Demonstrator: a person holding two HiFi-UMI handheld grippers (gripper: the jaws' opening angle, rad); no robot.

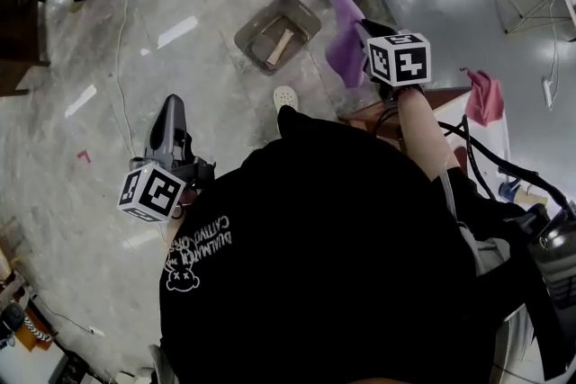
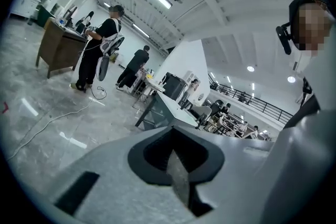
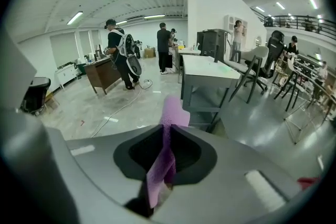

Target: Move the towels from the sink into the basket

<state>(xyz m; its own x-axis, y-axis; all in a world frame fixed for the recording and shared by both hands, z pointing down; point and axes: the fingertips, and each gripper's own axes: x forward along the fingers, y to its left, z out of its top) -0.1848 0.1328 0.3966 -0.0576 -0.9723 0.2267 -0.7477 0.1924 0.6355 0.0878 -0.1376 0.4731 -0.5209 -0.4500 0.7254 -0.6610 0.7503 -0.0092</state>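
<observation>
Left gripper: jaws pressed together on nothing, short and left of the basket. Pink towel: well right of the basket, not yet collected. Right gripper: clamped on the purple towel, which hangs just right of the basket. Best carried over the basket's middle and lowered before letting go, so no tail drapes the rim.

The basket sits on the floor, far centre — the towel hangs just right of it, a second towel farther right.
</observation>
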